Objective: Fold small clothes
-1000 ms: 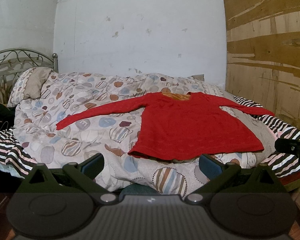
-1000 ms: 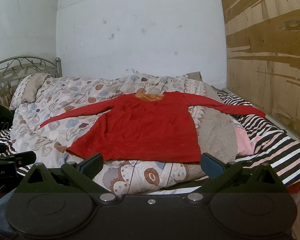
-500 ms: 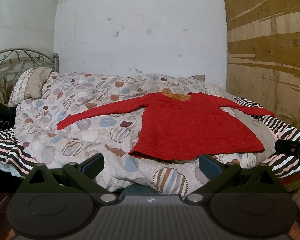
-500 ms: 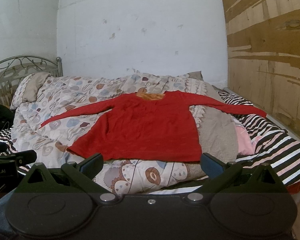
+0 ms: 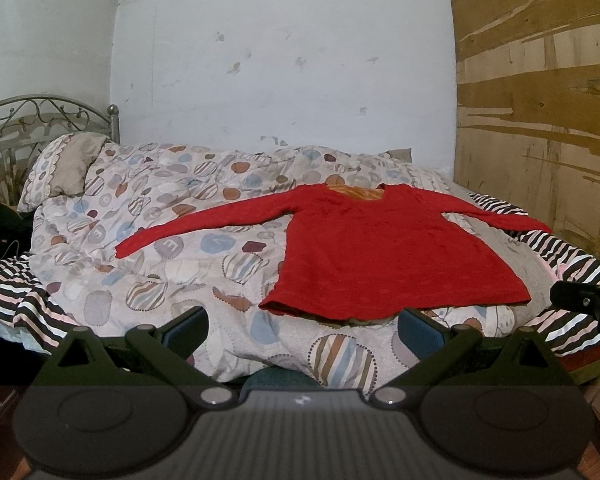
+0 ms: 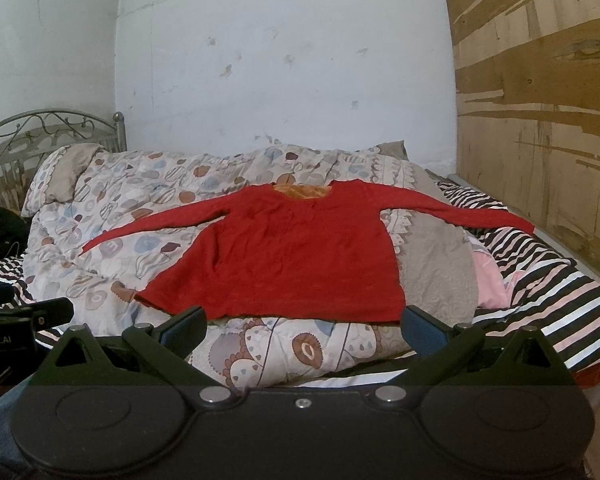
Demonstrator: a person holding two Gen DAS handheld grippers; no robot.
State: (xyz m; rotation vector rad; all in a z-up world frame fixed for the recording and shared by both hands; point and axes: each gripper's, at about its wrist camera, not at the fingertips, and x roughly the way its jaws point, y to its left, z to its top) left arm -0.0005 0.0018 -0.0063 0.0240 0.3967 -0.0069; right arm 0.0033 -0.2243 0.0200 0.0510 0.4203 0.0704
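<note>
A red long-sleeved top [image 5: 384,252] [image 6: 296,256] lies flat on the bed, both sleeves spread out sideways, hem toward me, an orange lining showing at the neckline. My left gripper [image 5: 302,328] hangs open in front of the bed's near edge, short of the hem's left part. My right gripper [image 6: 302,326] is open too, just short of the hem, with nothing between its fingers. Each gripper's tip shows at the edge of the other's view.
The top rests on a patterned quilt [image 5: 172,240] over a striped sheet [image 6: 560,300]. A pillow [image 5: 68,164] and metal headboard [image 6: 28,132] are at the left. A plywood wall [image 6: 540,120] runs along the right side. Dark cloth [image 5: 0,228] lies at far left.
Both views have shifted very slightly; the grippers stay open and the top lies unmoved.
</note>
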